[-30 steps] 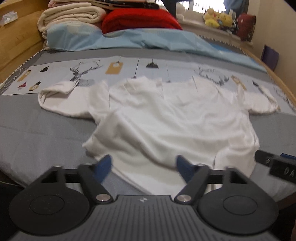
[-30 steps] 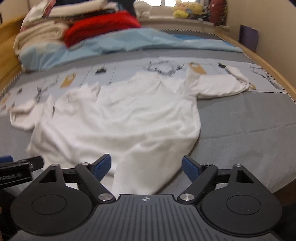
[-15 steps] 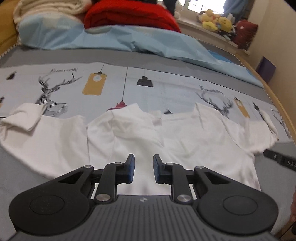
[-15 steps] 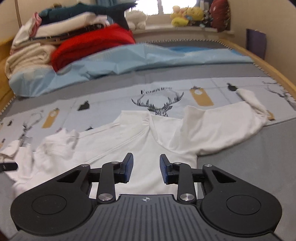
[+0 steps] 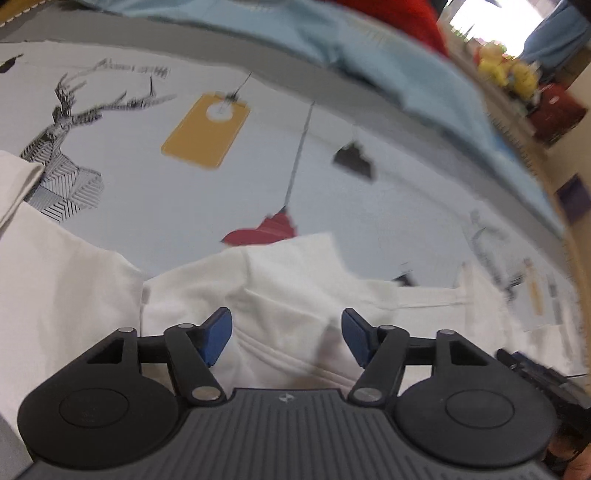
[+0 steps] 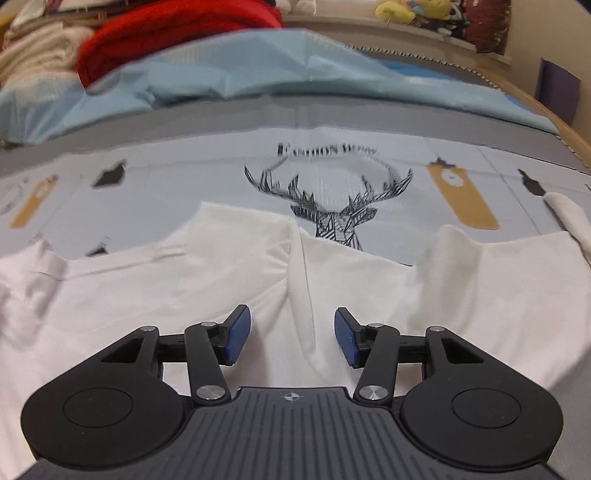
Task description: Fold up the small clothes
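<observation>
One white cotton long-sleeved top (image 6: 229,295) lies spread on the bed, both grippers low over its upper edge.

The top lies front-up on a pale grey bedsheet printed with deer heads and tags (image 6: 332,199), its sleeves trailing out to either side, which suits a first fold inward from the shoulders. The left gripper (image 5: 286,332) hovers with its blue pads parted wide around a raised crease near one shoulder, gripping nothing; the right gripper (image 6: 291,334) is likewise spread wide astride the seam by the neckline, empty. My judgement is that both are lined up to pinch the fabric. Beyond lie a light blue quilt (image 6: 258,70) and a red folded blanket (image 6: 166,33).
</observation>
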